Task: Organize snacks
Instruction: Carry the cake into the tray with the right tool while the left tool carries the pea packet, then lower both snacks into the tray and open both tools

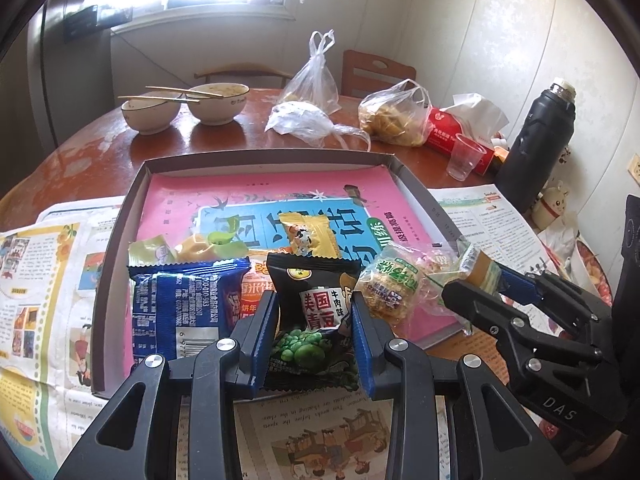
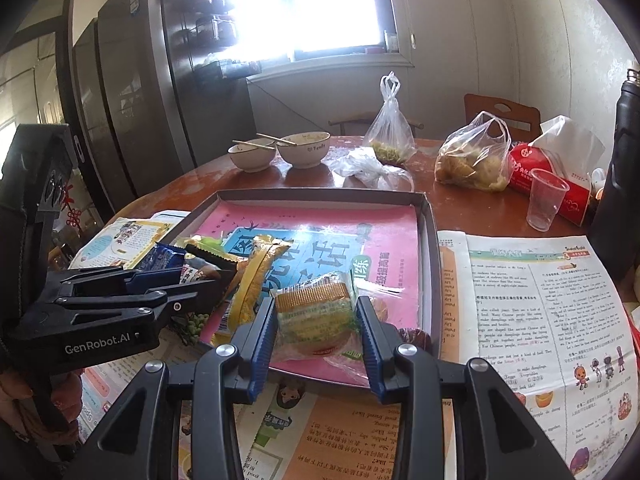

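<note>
A shallow grey box lined with a pink book holds several snacks. My left gripper is shut on a black green-pea packet over the box's near edge. A blue packet lies to its left, a yellow packet behind it, and a round clear-wrapped grain cake to its right. My right gripper is shut on a clear-wrapped golden cake snack above the box's near right corner. In the right wrist view the left gripper comes in from the left.
Newspapers cover the brown table around the box. Behind it stand two bowls with chopsticks, tied plastic bags, a bag of food, a red tissue pack, a clear cup and a black flask.
</note>
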Tool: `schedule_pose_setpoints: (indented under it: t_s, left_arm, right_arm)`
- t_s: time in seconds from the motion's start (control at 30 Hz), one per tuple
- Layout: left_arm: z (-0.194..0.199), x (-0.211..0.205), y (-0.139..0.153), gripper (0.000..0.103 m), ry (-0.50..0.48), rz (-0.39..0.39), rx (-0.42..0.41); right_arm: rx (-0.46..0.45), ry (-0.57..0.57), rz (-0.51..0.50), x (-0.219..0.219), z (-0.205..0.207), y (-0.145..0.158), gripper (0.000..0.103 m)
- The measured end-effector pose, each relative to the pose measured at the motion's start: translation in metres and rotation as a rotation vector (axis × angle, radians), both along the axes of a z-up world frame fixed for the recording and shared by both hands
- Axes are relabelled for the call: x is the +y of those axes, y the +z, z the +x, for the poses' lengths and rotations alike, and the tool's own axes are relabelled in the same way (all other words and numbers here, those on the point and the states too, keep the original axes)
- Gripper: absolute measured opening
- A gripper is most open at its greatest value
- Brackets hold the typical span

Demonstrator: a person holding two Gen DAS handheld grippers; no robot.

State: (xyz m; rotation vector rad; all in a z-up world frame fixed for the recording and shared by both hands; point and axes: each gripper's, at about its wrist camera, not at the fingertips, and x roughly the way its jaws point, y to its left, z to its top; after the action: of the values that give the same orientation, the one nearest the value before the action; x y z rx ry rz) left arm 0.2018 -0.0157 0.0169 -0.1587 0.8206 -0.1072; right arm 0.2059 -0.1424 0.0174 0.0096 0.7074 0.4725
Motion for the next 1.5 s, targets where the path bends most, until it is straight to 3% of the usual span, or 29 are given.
schedule_pose_setpoints:
  t_s: [0.7,0.93,1.5]
  left_arm:
    - [0.011,0.001,-0.009,0.037,0.006,0.007,0.015]
    - [0.010,0.001,-0.010,0.037,0.008,0.009,0.016]
    - [0.005,0.000,-0.008,0.037,0.003,0.025,0.015]
  right_arm:
    - [0.006,-0.021,-0.010,0.009,0.014,-0.013,0.040]
    - [-0.018,0.008,-0.081,0.021,0.007,-0.018,0.040]
    - [0.003,0.023,-0.124,0.018,-0.003,-0.021,0.043]
